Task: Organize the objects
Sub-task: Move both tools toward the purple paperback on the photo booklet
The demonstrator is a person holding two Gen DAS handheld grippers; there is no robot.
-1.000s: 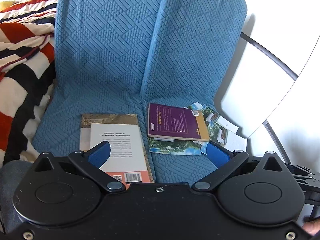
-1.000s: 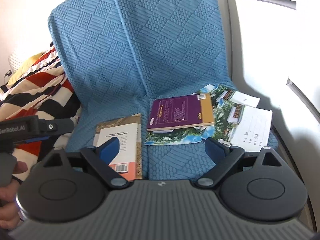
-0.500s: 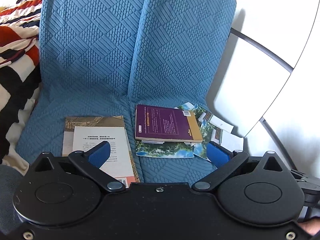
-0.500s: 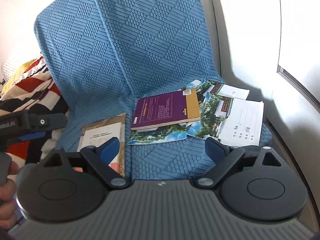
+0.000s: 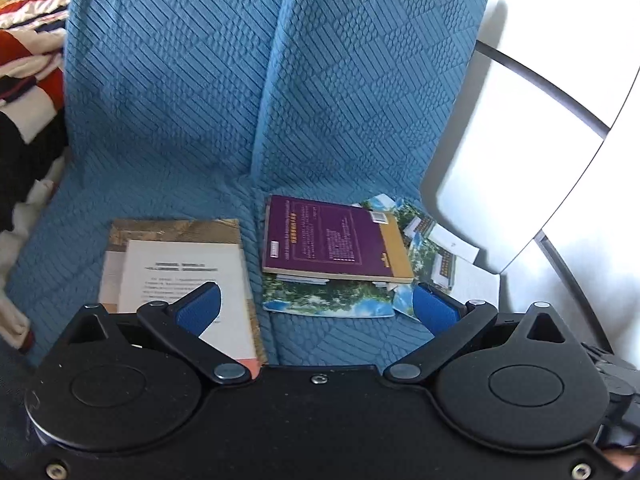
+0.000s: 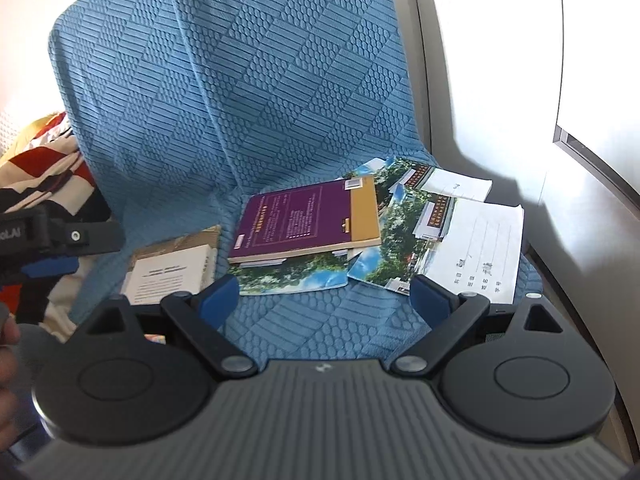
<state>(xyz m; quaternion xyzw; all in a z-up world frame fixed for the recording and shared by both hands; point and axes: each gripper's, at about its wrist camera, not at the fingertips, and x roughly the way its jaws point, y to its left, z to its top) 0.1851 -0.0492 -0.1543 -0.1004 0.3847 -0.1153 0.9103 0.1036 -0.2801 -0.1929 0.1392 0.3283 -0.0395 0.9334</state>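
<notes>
Hovering above the front of a blue quilted seat [image 5: 180, 112], the left gripper [image 5: 316, 308] holds its jaws spread wide with nothing between them. The right gripper [image 6: 324, 296] is in the same condition: jaws wide apart, empty, clear of every object.

Object positions relative to the left jaws:
- A tan-and-white book [image 5: 180, 256] lies flat on the seat, ahead of and partly under the left-hand finger [image 5: 200, 310]. Its back cover with a barcode edge faces up.
- A purple book [image 5: 332, 240] with a yellow band lies ahead, between the two fingers and nearer the right-hand one. It rests on top of a picture booklet [image 5: 328, 300] printed with trees and sky.
- A second picture booklet [image 5: 432, 248] and white paper sheets [image 5: 476, 284] lie just beyond the right-hand finger [image 5: 434, 312], partly overlapping.

Object positions relative to the right jaws:
- The purple book [image 6: 304, 220] lies ahead, between the fingers, and touches neither.
- The white paper sheets [image 6: 488, 240] lie ahead of the right-hand finger [image 6: 428, 298].
- The tan-and-white book [image 6: 172, 268] lies beyond the left-hand finger [image 6: 218, 300].

A striped blanket [image 5: 28, 64] lies to the far left of the seat. A person's hand [image 6: 6, 344] is visible at the left edge of the right wrist view.
</notes>
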